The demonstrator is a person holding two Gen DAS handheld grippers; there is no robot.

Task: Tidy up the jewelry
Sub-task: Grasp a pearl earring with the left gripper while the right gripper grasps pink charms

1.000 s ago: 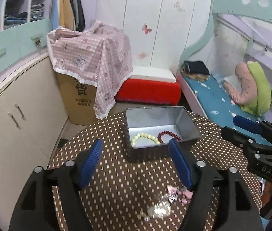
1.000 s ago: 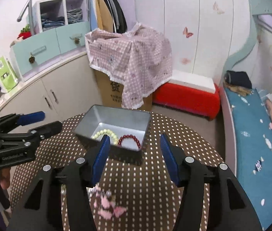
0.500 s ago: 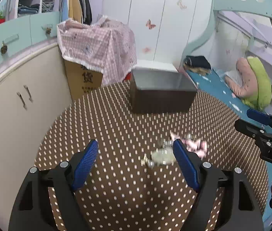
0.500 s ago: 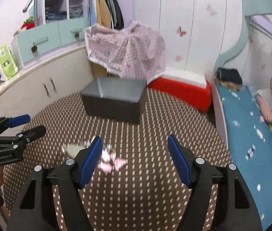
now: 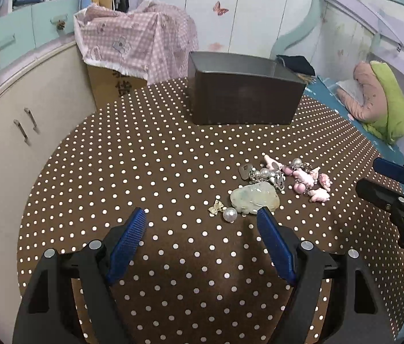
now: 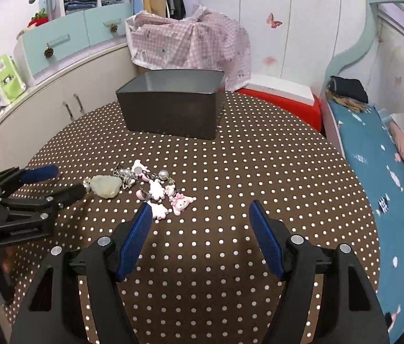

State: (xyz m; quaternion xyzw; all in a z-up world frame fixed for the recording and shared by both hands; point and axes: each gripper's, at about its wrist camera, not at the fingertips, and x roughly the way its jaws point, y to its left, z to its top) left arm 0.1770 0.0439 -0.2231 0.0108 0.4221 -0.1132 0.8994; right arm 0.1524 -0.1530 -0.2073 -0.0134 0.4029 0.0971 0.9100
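Note:
A dark metal tin (image 5: 244, 97) stands at the far side of the round polka-dot table (image 5: 144, 172); it also shows in the right wrist view (image 6: 170, 109), and its contents are hidden. A pale green jade pendant (image 5: 254, 196), a pearl earring (image 5: 229, 215) and a pink charm bracelet (image 5: 302, 177) lie loose on the cloth. My left gripper (image 5: 202, 223) is open and empty, just short of the pendant. My right gripper (image 6: 202, 220) is open and empty, near the pink charms (image 6: 159, 192).
Cream cabinets (image 5: 15, 132) curve round the table's left side. A box under a pink checked cloth (image 5: 133, 43) stands behind the table. A bed with a blue sheet (image 6: 388, 172) runs along the right. A red bench (image 6: 282, 97) sits behind the tin.
Both grippers have pulled back from above the tin and dropped low toward the table. The loose jewelry now lies right in front of them. Both stay open.

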